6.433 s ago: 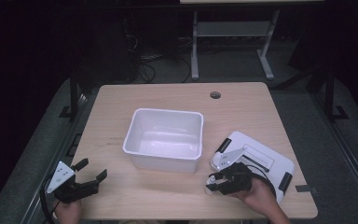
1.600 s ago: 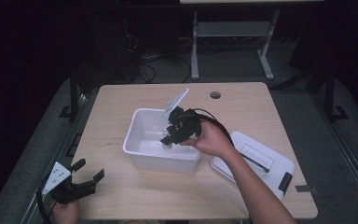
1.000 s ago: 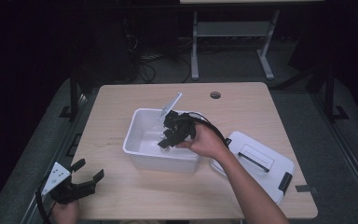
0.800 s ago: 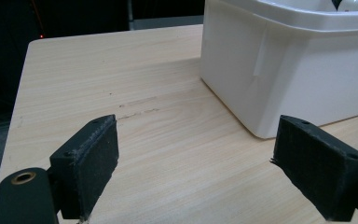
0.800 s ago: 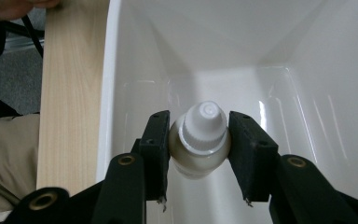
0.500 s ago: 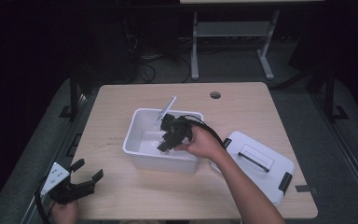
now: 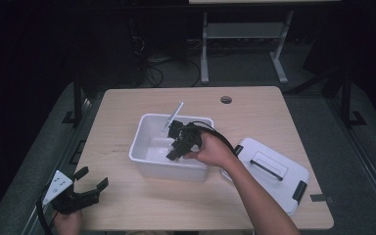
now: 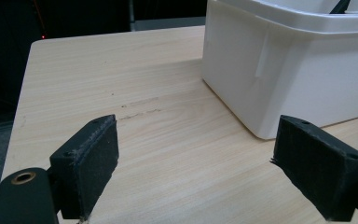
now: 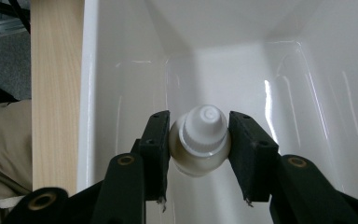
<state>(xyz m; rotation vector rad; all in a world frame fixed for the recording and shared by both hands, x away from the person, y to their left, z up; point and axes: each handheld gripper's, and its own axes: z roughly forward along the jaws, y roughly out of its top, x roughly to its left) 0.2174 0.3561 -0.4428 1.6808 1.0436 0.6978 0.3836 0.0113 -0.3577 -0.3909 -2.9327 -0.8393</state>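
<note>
The right gripper point(image 9: 199, 140) is clamped on a small white bottle point(image 9: 199, 145) inside the tub point(image 7: 147, 142), seemingly just above its floor. The left gripper point(image 8: 196, 163) rests at the table point(image 7: 127, 107) corner, jaws apart.

left claw point(image 8: 196, 172): jaws wide apart | right claw point(image 9: 199, 154): clamped, arm outstretched
</note>
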